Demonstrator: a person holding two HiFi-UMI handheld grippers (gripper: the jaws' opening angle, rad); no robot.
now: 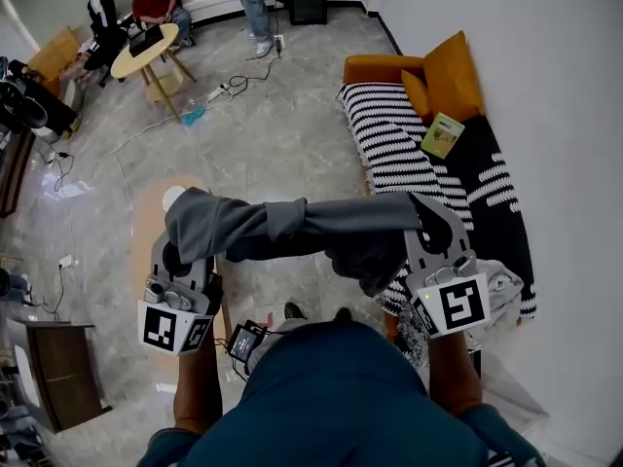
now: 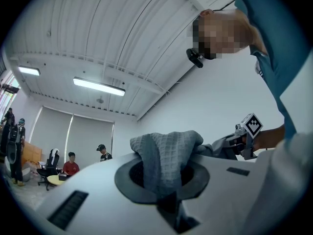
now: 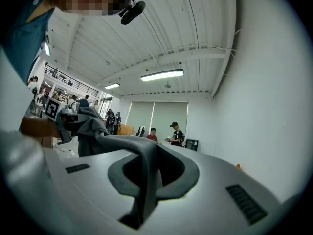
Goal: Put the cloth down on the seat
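Observation:
A grey cloth (image 1: 292, 227) hangs stretched level between my two grippers, over the floor beside the sofa. My left gripper (image 1: 187, 236) is shut on its left end, where the cloth bunches up over the jaws (image 2: 166, 153). On the other side, my right gripper (image 1: 428, 224) is shut on the right end, and a fold of cloth (image 3: 142, 165) runs down between its jaws. The seat is a sofa under a black-and-white striped cover (image 1: 399, 139), just right of and beyond the right gripper. Each gripper view shows the other gripper (image 2: 247, 131) (image 3: 56, 114) across the cloth.
Orange cushions (image 1: 450, 74) and a green book (image 1: 443, 135) lie at the sofa's far end. A white wall runs along the right. On the far floor are a round table (image 1: 144, 49), seated and standing people and cables (image 1: 229, 88). A dark cabinet (image 1: 60, 373) stands at left.

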